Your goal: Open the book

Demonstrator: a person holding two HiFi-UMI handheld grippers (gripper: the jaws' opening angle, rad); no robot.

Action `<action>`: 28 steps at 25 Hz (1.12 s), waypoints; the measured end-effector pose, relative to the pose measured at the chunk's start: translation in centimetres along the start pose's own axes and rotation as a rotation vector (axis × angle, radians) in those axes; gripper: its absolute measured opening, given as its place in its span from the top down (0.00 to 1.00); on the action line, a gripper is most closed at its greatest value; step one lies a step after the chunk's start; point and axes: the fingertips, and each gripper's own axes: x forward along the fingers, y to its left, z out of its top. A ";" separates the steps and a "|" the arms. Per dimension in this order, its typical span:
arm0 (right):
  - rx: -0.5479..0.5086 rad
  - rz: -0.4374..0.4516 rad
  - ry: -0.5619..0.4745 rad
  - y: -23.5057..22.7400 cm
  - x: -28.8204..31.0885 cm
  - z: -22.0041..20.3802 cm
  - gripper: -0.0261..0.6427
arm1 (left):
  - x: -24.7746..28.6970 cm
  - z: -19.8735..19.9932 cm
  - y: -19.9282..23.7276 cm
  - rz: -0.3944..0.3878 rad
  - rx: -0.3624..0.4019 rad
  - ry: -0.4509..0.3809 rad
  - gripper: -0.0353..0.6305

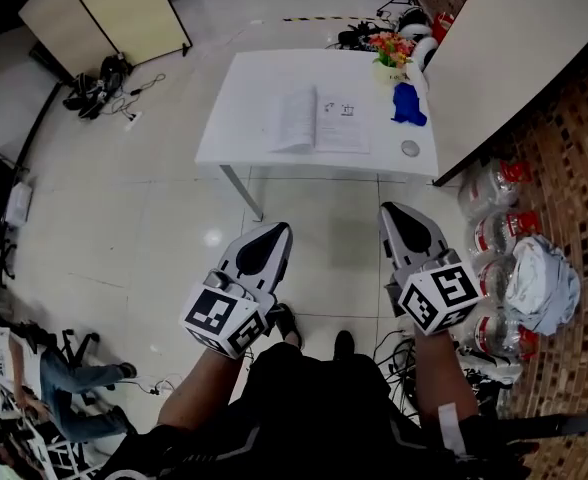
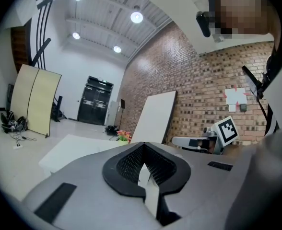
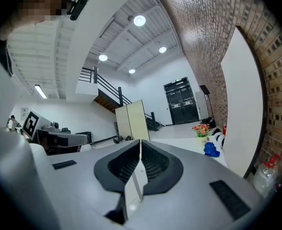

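Pale floor tiles (image 1: 144,208) fill most of the head view, with a brick wall (image 1: 569,158) along the right side and a large white board (image 1: 519,53) leaning against it. Well ahead of the person stands a white table (image 1: 242,103), and on it lies the book (image 1: 319,123) — already open, its pages spread flat near the table's middle, the left-hand page slightly raised. Beyond the book, at the table's far right corner, sits a pot of flowers (image 1: 392,48); a blue object (image 1: 408,105) lies just in front of it, and a small round thing (image 1: 410,149) rests near the table's near right edge. Both grippers are held low and close to the person's body, well apart from the table and touching nothing on it. The left gripper (image 1: 277,230) points forward and a little to the right, its marker cube (image 1: 221,318) nearest the camera; its own view shows the two jaws pressed together with nothing between them. The right gripper (image 1: 396,213) points forward beside it, marker cube (image 1: 439,296) behind, and its jaws too are pressed together on nothing. Plastic bottles (image 1: 494,233) stand along the foot of the brick wall, and a beige folding screen (image 1: 109,13) stands at the far left with cables (image 1: 109,78) on the floor just in front of it.
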 end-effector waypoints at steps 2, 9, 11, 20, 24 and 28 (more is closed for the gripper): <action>-0.001 0.019 -0.013 1.3 -2.0 0.0 0.96 | -1.7 -0.5 -1.4 0.011 0.005 0.008 0.94; -0.040 0.018 -0.047 8.2 -7.5 0.4 0.96 | -9.4 -1.0 -4.6 -0.028 0.051 -0.008 0.94; -0.053 -0.001 -0.048 10.9 -9.0 -0.3 0.96 | -12.6 -1.6 -5.1 -0.044 0.057 -0.017 0.94; -0.007 -0.102 -0.027 23.2 -15.7 -3.1 0.96 | -24.7 -4.0 -6.1 -0.138 0.049 0.014 0.94; -0.040 -0.095 -0.023 26.6 -18.5 -2.8 0.96 | -27.5 -3.5 -7.2 -0.133 0.037 0.000 0.94; -0.046 -0.083 -0.031 26.9 -21.2 -2.2 0.96 | -28.9 -2.7 -9.3 -0.115 0.048 -0.021 0.94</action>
